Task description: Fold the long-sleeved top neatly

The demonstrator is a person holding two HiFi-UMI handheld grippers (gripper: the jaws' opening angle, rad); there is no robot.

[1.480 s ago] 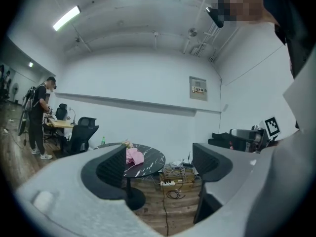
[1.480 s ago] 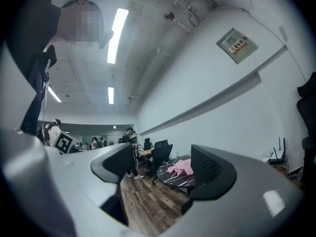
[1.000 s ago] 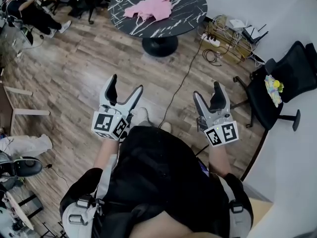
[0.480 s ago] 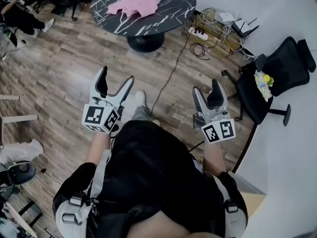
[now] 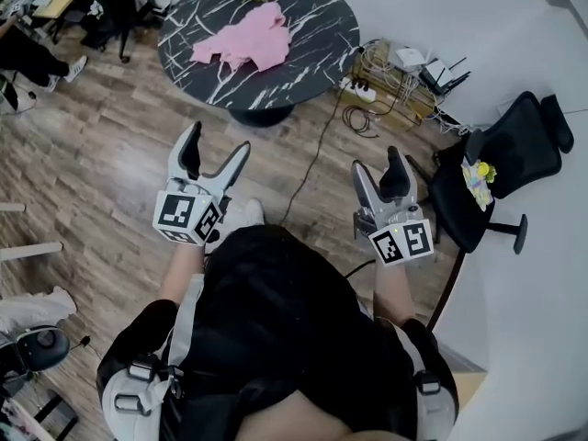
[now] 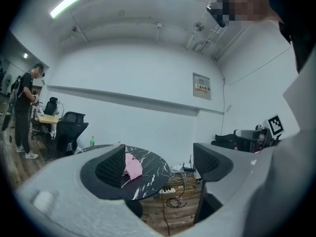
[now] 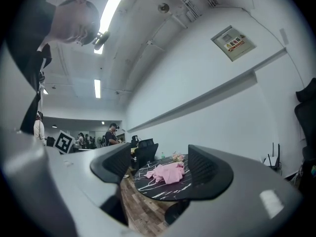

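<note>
Folding not begun: top [image 5: 243, 42] lies crumpled on table [image 5: 317, 58], well apart from left tool [image 5: 217, 145] and right tool [image 5: 378, 163], both with jaws apart, empty; every fold is left to do.

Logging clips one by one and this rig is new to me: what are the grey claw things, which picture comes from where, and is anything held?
No robot here: a person holds a tool in each hand, the left gripper and the right gripper, each with two grey fingers and a marker cube. The top-down picture comes from a camera on the person's head; the other two come from cameras riding on each gripper, looking out between its fingers. Some way ahead across the wooden floor stands a round black marble table with a crumpled pink top on it, not yet folded. Both grippers are open and hold nothing.
</note>
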